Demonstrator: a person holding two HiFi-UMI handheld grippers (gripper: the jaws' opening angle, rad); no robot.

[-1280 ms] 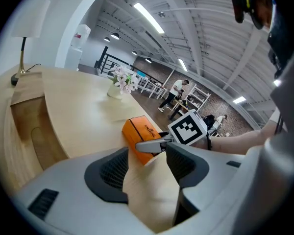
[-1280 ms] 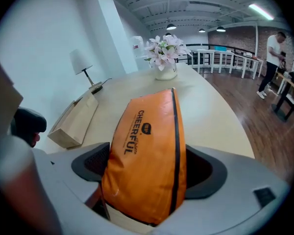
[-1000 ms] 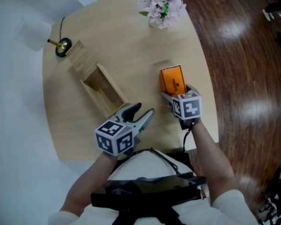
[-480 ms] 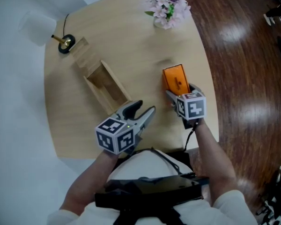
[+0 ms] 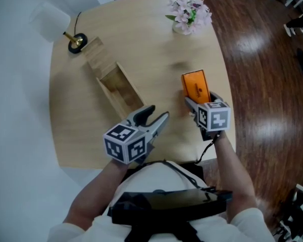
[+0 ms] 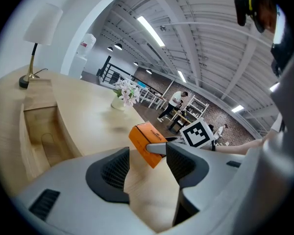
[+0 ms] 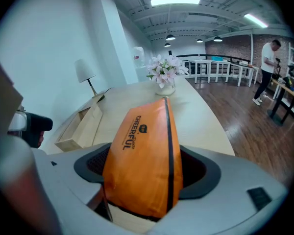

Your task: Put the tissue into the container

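Now the wooden container (image 5: 116, 87) lies open-topped near the table's far left corner, beside a lamp (image 5: 77, 42). Its cavity is bare, ready to receive. Close to the front edge the left gripper (image 5: 159, 113) hovers with jaws apart and nothing between them, probably kept free to steady the box. By the right edge the orange tissue pack (image 5: 196, 86) tilts upward, clamped in the right gripper (image 5: 199, 101), whose jaws have just been closing on it, likely for carrying leftward.
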